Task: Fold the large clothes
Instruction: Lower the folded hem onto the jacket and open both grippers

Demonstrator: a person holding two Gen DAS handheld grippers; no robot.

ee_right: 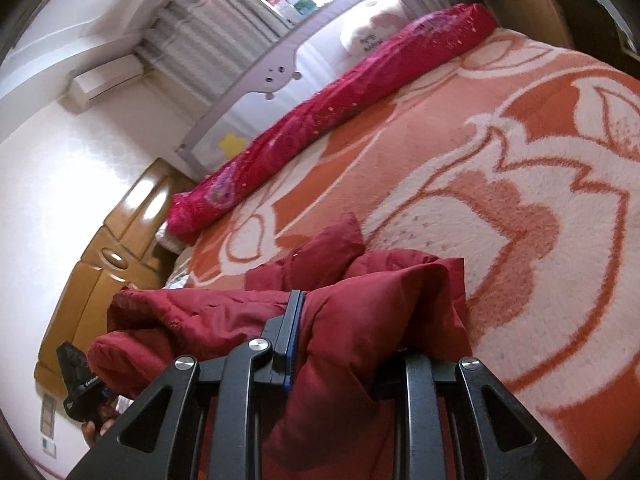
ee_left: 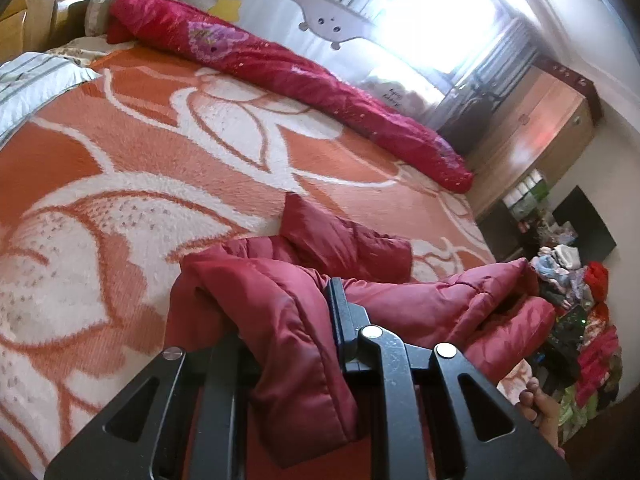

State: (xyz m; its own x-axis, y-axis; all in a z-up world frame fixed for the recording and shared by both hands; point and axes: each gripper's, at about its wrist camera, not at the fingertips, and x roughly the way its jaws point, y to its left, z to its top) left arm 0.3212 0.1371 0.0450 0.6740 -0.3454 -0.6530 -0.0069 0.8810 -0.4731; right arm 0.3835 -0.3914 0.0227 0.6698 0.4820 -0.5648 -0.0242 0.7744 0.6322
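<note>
A dark red puffy jacket lies bunched at the near edge of a bed with an orange and white floral blanket. My left gripper is shut on a thick fold of the jacket, which drapes over its left finger. My right gripper is shut on another fold of the same jacket, lifted a little off the blanket. The left gripper also shows at the lower left of the right wrist view.
A long rolled pink-red quilt lies along the far side of the bed by a grey bed rail; it also shows in the right wrist view. Wooden cabinets and a pile of clothes are to the right.
</note>
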